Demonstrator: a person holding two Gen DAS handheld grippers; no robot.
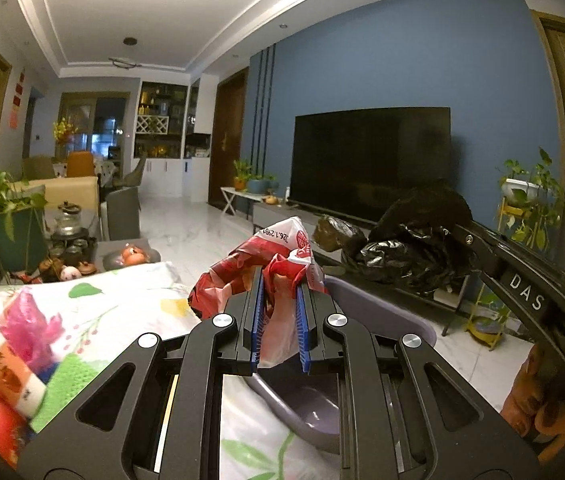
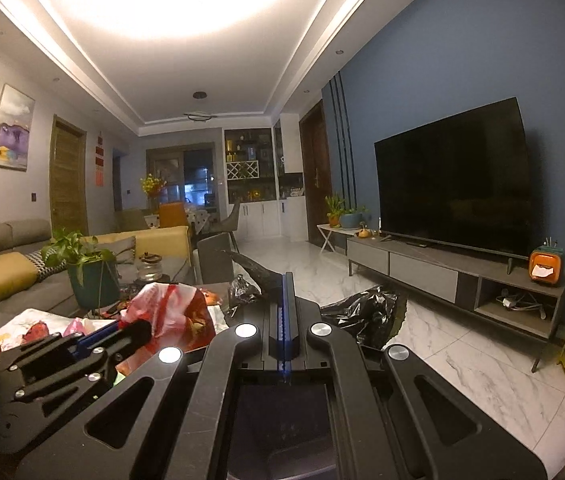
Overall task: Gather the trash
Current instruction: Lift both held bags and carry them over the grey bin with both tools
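Observation:
My left gripper [image 1: 280, 276] is shut on a crumpled red and white plastic bag [image 1: 278, 252], held up above the floral tablecloth [image 1: 122, 304]. To its right, my right gripper [image 1: 456, 227] holds up a black trash bag [image 1: 410, 252]. In the right wrist view, the right gripper [image 2: 285, 280] has its blue pads pressed together on the black trash bag's [image 2: 366, 316] rim, and the film hangs to both sides. The left gripper [image 2: 142, 326] with the red and white bag [image 2: 170, 312] sits just left of it. A pink wrapper [image 1: 30, 328] and a paper cup [image 1: 6, 372] lie on the cloth.
A grey-purple plastic tub [image 1: 382, 312] sits under the left gripper at the table's edge. A potted plant [image 1: 14, 232] and a tea set [image 1: 66, 248] stand on the far table. The TV [image 2: 454, 176] and its cabinet [image 2: 442, 276] line the blue wall, and marble floor [image 2: 462, 364] lies in front of them.

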